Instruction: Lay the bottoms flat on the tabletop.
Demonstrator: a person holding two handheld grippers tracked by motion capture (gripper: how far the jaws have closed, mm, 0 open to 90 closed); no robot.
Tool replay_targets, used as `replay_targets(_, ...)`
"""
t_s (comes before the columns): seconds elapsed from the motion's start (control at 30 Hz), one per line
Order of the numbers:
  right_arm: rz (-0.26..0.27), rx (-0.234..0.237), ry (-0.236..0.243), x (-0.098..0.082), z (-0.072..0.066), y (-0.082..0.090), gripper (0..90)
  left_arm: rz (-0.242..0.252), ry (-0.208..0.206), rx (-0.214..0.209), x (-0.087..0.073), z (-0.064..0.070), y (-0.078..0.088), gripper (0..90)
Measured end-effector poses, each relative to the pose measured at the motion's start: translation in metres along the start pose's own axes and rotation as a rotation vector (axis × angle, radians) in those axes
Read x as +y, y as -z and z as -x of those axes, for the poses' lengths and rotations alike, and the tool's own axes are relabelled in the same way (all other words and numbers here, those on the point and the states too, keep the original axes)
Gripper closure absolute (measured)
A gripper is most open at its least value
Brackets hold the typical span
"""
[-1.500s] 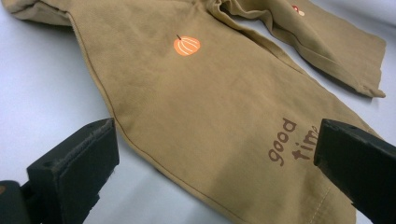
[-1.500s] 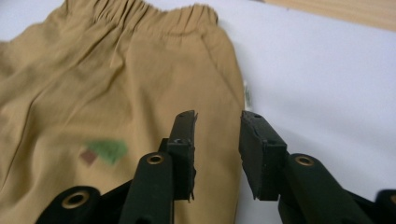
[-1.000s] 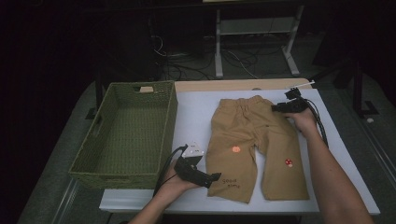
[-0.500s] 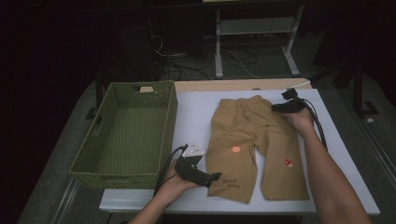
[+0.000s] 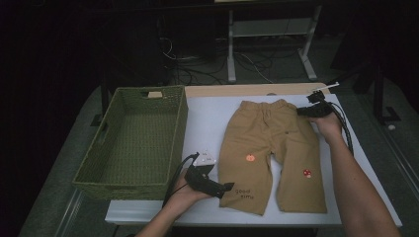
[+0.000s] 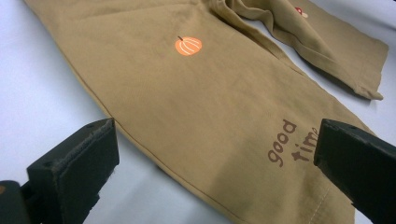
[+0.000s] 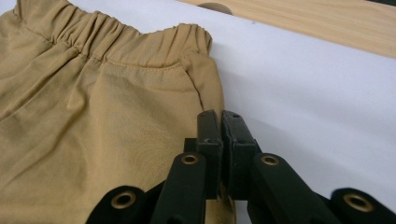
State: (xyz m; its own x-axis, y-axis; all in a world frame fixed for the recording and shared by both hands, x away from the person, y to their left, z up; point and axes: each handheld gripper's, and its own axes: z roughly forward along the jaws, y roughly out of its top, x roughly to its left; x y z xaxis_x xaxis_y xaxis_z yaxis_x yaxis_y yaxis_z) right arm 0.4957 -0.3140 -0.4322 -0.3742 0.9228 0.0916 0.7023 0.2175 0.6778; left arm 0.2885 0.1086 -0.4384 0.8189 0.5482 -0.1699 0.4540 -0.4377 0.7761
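Observation:
Tan child's trousers (image 5: 269,148) lie flat on the white table, waist at the far end, with an orange pumpkin print (image 6: 188,45) and the words "good time" near one hem. My left gripper (image 5: 228,188) rests at the hem of the left leg. It is open, and its jaws stand wide apart over the cloth (image 6: 187,102) without pressing it. My right gripper (image 5: 300,111) is at the right side of the elastic waist. In the right gripper view it (image 7: 221,116) is shut on the trousers' side edge (image 7: 93,116), with tan cloth pinched between the pads.
A green woven basket (image 5: 180,128) with nothing in it stands on the left of the table, close to the left hand. A wooden strip (image 5: 247,90) runs along the table's far edge. White tabletop (image 5: 207,118) lies between the basket and the trousers. Cables and a metal stand are on the dark floor beyond.
The right hand has shifted very slightly at the waist corner of the trousers. The left hand and the trousers have kept still.

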Motion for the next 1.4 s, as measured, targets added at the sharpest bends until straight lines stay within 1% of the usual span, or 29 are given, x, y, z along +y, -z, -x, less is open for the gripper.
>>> replay_targets(0.1,-0.008,0.0,-0.005,-0.003,0.002,-0.001,85.4,-0.001,0.0,0.0,0.0,0.0,0.0,0.1)
replay_targets(0.17,-0.007,0.006,-0.01,-0.004,0.002,-0.002,82.6,0.0,0.0,0.0,0.0,0.0,0.0,0.1)
replay_targets(0.23,-0.003,0.014,-0.015,-0.004,0.0,0.0,74.3,-0.001,0.001,0.0,0.0,0.0,0.0,0.1)
replay_targets(0.3,0.003,0.039,-0.02,-0.003,-0.001,0.003,66.1,-0.001,0.002,0.001,0.0,0.0,0.0,0.0)
replay_targets(0.33,0.006,0.051,-0.03,-0.003,-0.003,0.005,62.0,-0.001,0.002,0.001,0.0,0.0,0.0,0.1)
replay_targets(0.37,0.015,0.066,-0.032,-0.004,-0.004,0.008,58.2,-0.002,0.003,0.002,0.0,-0.001,0.0,0.1)
replay_targets(0.43,0.043,0.071,-0.024,-0.007,-0.009,0.015,51.4,-0.002,0.003,0.005,-0.001,0.0,0.0,0.1)
replay_targets(0.47,0.043,0.071,-0.024,-0.007,-0.009,0.015,51.4,-0.002,0.003,0.005,-0.001,0.0,0.0,0.0)
replay_targets(0.5,0.048,0.084,-0.022,-0.01,-0.013,0.021,48.2,-0.003,0.002,0.006,-0.001,0.0,0.0,0.1)
replay_targets(0.57,0.057,0.099,-0.024,-0.015,-0.017,0.027,45.8,-0.005,0.001,0.01,-0.001,0.0,0.0,0.1)
replay_targets(0.63,0.056,0.108,-0.012,-0.02,-0.021,0.032,44.1,-0.005,0.002,0.011,-0.001,0.0,0.0,0.1)
replay_targets(0.7,0.057,0.11,0.011,-0.026,-0.026,0.038,43.8,-0.002,0.005,0.015,-0.002,-0.001,0.001,0.0)
replay_targets(0.77,0.051,0.11,0.022,-0.032,-0.031,0.045,43.8,-0.002,0.008,0.017,-0.002,0.0,0.002,0.1)
replay_targets(0.93,0.044,0.108,0.027,-0.049,-0.04,0.062,44.3,-0.001,0.004,0.019,-0.002,0.0,0.004,0.1)
replay_targets(1.07,0.035,0.105,0.026,-0.064,-0.044,0.077,46.8,0.0,-0.001,0.021,-0.003,0.001,0.005,0.1)
replay_targets(1.1,0.026,0.098,0.038,-0.068,-0.045,0.08,47.4,-0.001,0.001,0.021,-0.004,0.002,0.006,0.1)
replay_targets(1.13,0.02,0.089,0.038,-0.072,-0.046,0.083,48.7,0.0,0.0,0.02,-0.004,0.002,0.006,0.1)
replay_targets(1.2,0.01,0.094,0.041,-0.08,-0.047,0.088,50.3,-0.001,-0.004,0.022,-0.004,0.003,0.006,0.1)
replay_targets(1.23,0.01,0.094,0.041,-0.08,-0.047,0.088,50.3,-0.001,-0.004,0.022,-0.004,0.003,0.006,0.1)
replay_targets(1.27,0.0,0.083,0.041,-0.087,-0.048,0.093,52.5,-0.002,-0.006,0.021,-0.004,0.003,0.006,0.1)
replay_targets(1.4,-0.029,0.071,0.032,-0.104,-0.047,0.1,55.7,-0.006,-0.012,0.018,-0.005,0.005,0.005,0.1)
